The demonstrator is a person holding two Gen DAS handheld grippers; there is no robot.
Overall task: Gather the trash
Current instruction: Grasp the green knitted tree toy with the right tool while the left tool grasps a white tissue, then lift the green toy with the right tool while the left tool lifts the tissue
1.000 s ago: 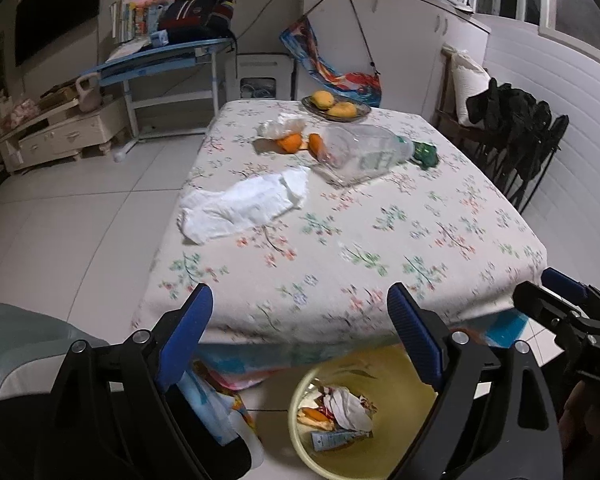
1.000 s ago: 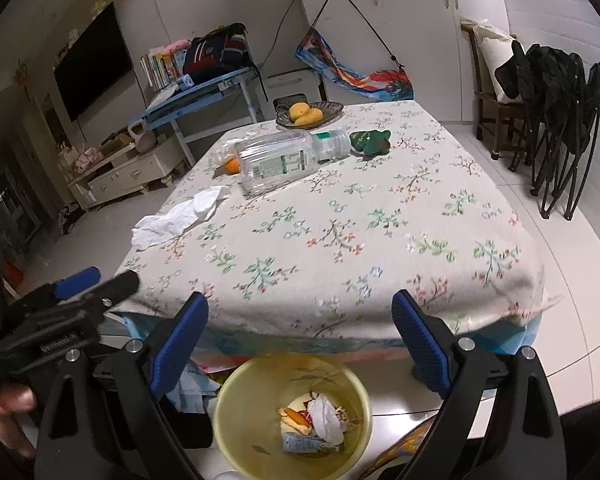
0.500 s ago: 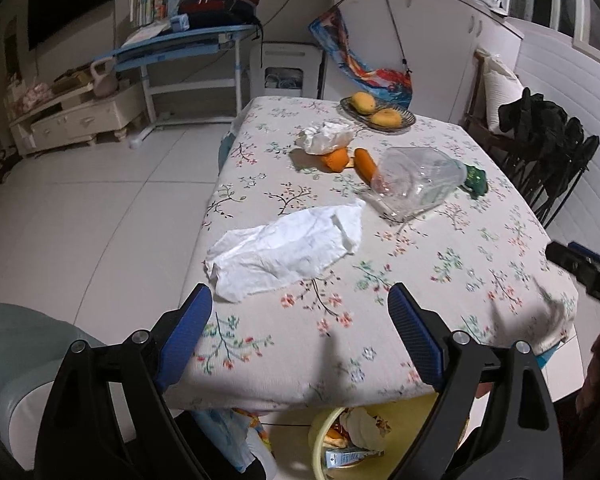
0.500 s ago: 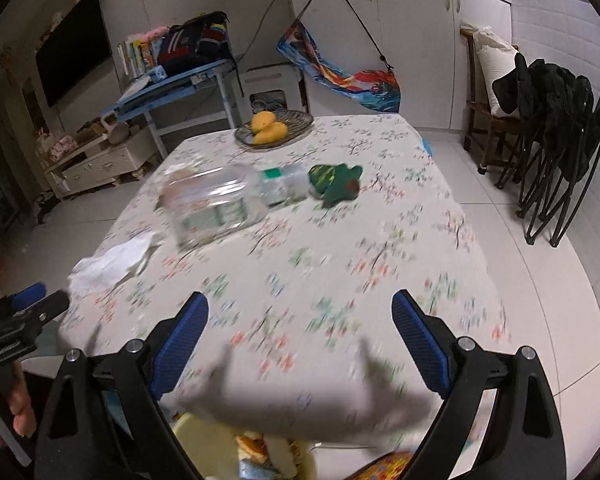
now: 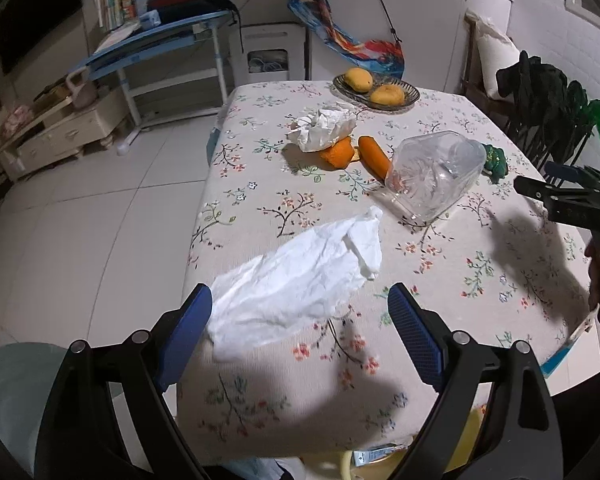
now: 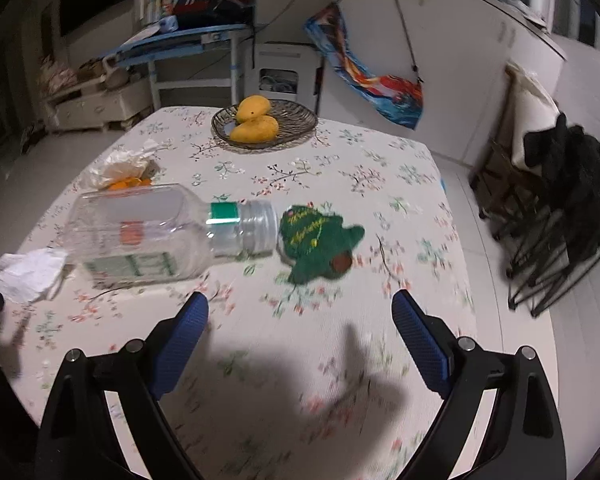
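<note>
Worktop point(image 5: 452, 280) covered in a cream cloth printed with small flowers, seen from two hand-held grippers that both point down at it. The left gripper point(image 5: 300, 316) hovers over the near edge with its blue-padded jaws spread wide and empty, straddling a flat crumpled sheet of white tissue paper point(image 5: 300, 280); the wide spread appears meant to take in the whole sheet. Farther back lie a crumpled white tissue wad point(image 5: 324, 128) resting against a piece of orange peel point(image 5: 340, 154), with an orange carrot point(image 5: 374, 154) just beside them, all loose and unheld. A large clear plastic bottle with a green neck band point(image 6: 152, 232) lies on its side mid-worktop, its open mouth almost touching a green knitted tree-shaped toy point(image 6: 316, 240). The right gripper point(image 6: 300, 324) hangs above bare cloth near the bottle's neck, jaws likewise wide apart and holding nothing, probably lining up on the bottle. A dark woven plate of yellow mangoes point(image 6: 264, 124) sits at the far end, likely not trash. A sliver of a yellow bin's rim point(image 5: 346, 468) shows below the near edge, probably placed there to receive the litter.
</note>
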